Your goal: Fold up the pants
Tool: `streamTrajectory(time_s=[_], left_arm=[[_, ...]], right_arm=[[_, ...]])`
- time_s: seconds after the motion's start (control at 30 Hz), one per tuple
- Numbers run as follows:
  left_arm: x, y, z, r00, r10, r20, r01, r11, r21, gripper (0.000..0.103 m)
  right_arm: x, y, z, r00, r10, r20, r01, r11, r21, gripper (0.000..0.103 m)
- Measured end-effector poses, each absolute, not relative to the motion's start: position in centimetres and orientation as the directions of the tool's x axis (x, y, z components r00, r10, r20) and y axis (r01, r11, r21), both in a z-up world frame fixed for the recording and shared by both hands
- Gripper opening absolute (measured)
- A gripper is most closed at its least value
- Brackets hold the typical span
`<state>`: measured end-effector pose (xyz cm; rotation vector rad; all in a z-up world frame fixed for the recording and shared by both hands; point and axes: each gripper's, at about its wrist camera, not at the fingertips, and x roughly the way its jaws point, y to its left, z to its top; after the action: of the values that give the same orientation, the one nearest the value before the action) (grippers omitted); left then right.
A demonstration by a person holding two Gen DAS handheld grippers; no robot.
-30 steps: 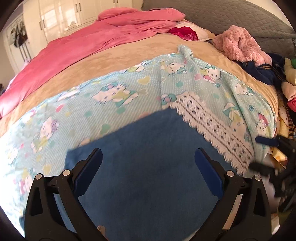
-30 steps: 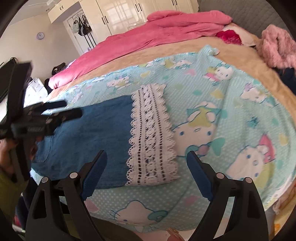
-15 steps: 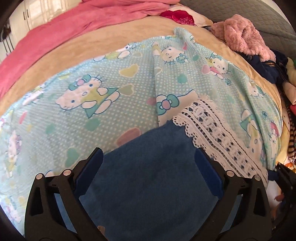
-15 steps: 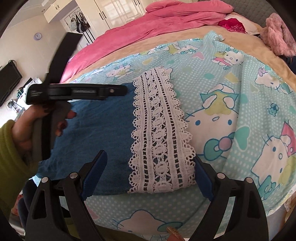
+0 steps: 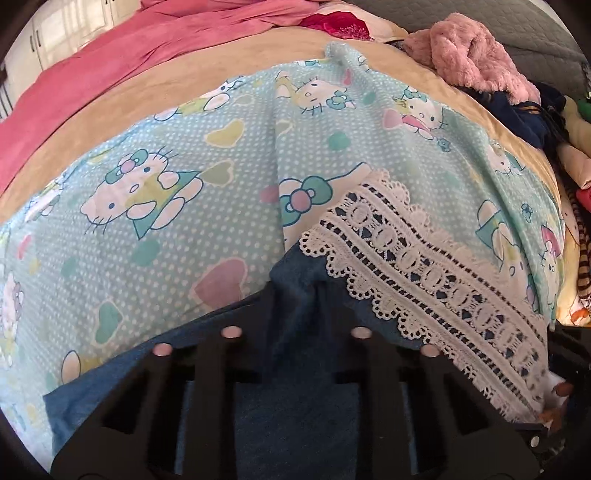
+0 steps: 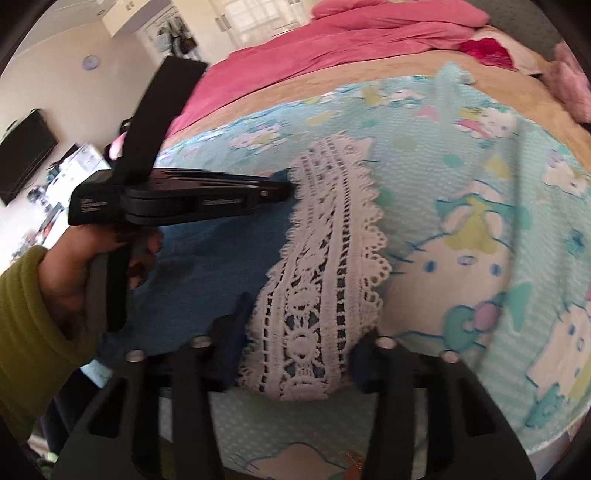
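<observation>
Blue denim pants [image 5: 295, 417] with a white lace hem [image 5: 417, 273] lie on a Hello Kitty sheet [image 5: 184, 155]. My left gripper [image 5: 295, 291] is shut on the denim's far corner beside the lace. In the right wrist view the left gripper [image 6: 286, 186] pinches that same corner, held by a hand in a green sleeve. My right gripper [image 6: 299, 354] straddles the near end of the lace hem [image 6: 317, 258], its jaws partly closed around the cloth; the denim [image 6: 207, 266] lies to its left.
A pink duvet [image 5: 110, 62] covers the bed's far side. A pink fluffy garment [image 5: 476, 55] and a pile of clothes [image 5: 532, 114] lie at the right. A TV [image 6: 22, 155] and wardrobes [image 6: 236, 18] stand beyond the bed.
My left gripper moved forward to the denim's far corner and shut on it. My right gripper moved down onto the lace hem's near end and narrowed around it.
</observation>
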<state>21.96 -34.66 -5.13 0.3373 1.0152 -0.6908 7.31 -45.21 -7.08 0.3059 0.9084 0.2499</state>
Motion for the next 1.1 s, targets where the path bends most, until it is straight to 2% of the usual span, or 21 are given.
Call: streamTrajectory(time_s=[0.07,0.13,0.43,0.53,0.7,0.83,1.0,1.1], left_arm=[[22.1,-34.1,-5.0,0.34,-0.391,-0.855,0.659,0.748,-0.079,0.005],[22.1,-33.0,-4.5,0.336,-0.426,-0.84,0.648,0.752,-0.122,0.003],[21.4,-26.3,-0.6,0.384,-0.537,-0.751,0.586,0.77,-0.251,0.003],[21.1,-23.6,0.4,0.431,-0.534,-0.727,0.561,0.79,-0.248,0.003],[20.3,-19.5,0.4,0.493,-0.472,-0.731,0.506,0.839,-0.201,0.005],[20.1,-13.6,0.0,0.52,-0.435,-0.735,0.362,0.892,-0.271,0.015],[18.9,-6.0,0.5,0.575,-0.413,-0.707,0.195,0.908,-0.371,0.016],[18.2,-3.7,0.7,0.587,-0.41,-0.698,0.157,0.903,-0.399,0.022]], right_arm=[[7.5,-44.5,-6.7,0.593,0.346,-0.726,-0.1,0.927,0.361,0.029],[7.6,-43.6,-5.8,0.604,0.357,-0.712,-0.127,0.926,0.356,0.028],[7.8,-37.9,-1.1,0.628,0.427,-0.651,-0.309,0.904,0.294,0.028],[8.0,-34.9,-0.3,0.608,0.461,-0.646,-0.384,0.883,0.269,0.028],[8.8,-29.9,-0.9,0.548,0.483,-0.683,-0.473,0.852,0.223,0.028],[8.9,-26.3,-2.6,0.48,0.473,-0.739,-0.518,0.832,0.197,0.028],[8.4,-22.6,-4.1,0.421,0.466,-0.778,-0.569,0.804,0.174,0.03],[8.2,-20.9,-4.9,0.389,0.472,-0.791,-0.592,0.786,0.178,0.033]])
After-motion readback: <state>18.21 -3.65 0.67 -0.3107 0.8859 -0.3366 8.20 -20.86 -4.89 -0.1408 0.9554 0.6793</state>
